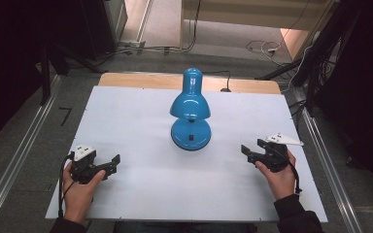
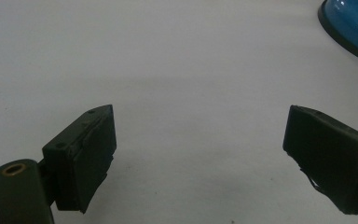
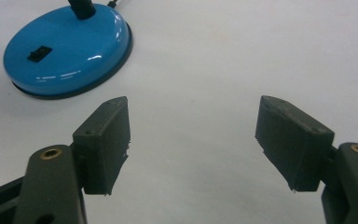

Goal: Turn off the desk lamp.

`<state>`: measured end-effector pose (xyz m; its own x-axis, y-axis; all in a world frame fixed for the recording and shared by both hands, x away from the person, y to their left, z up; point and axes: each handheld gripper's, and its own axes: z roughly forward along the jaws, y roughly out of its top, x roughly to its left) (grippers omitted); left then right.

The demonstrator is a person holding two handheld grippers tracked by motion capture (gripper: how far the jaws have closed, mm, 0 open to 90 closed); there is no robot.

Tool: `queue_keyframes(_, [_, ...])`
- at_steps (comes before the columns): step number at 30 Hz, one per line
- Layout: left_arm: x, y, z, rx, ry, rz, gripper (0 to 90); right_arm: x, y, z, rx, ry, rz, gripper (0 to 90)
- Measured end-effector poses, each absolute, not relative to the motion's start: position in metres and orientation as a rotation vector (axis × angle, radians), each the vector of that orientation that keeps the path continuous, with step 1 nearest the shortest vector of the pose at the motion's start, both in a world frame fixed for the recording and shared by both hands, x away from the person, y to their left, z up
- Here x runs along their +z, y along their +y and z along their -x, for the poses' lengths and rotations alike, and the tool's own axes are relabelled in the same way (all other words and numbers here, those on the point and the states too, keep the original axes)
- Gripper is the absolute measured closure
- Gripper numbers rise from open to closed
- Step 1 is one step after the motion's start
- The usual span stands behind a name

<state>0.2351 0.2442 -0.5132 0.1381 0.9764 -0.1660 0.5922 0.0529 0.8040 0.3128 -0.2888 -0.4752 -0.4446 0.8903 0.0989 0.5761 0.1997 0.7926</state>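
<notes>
smooth white table [image 1: 141,194] bears glossy blue dome-shaded lamp [image 1: 190,104] between wide-spread fingers [image 3: 105,140].

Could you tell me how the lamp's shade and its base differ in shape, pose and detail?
The shade is a tall dome with a narrow neck, raised above the table; the base is a low, flat disc resting on the table. The base carries a small black switch and a black rim; the shade shows neither. The shade partly hides the base from above. Both are glossy blue.
</notes>
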Motion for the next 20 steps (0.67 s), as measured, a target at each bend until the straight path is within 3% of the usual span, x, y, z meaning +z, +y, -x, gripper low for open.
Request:
queue_keyframes(15, [-0.515, 0.247, -0.236, 0.607, 1.561, -1.631, 10.1, -0.492, -0.340, -0.294, 0.978, 2.011, -1.454, 22.9])
queue_keyframes(20, [-0.520, 0.248, -0.240, 0.649, 1.601, -1.660, 10.1, -0.504, -0.367, -0.295, 0.836, 1.940, -1.517, 15.5])
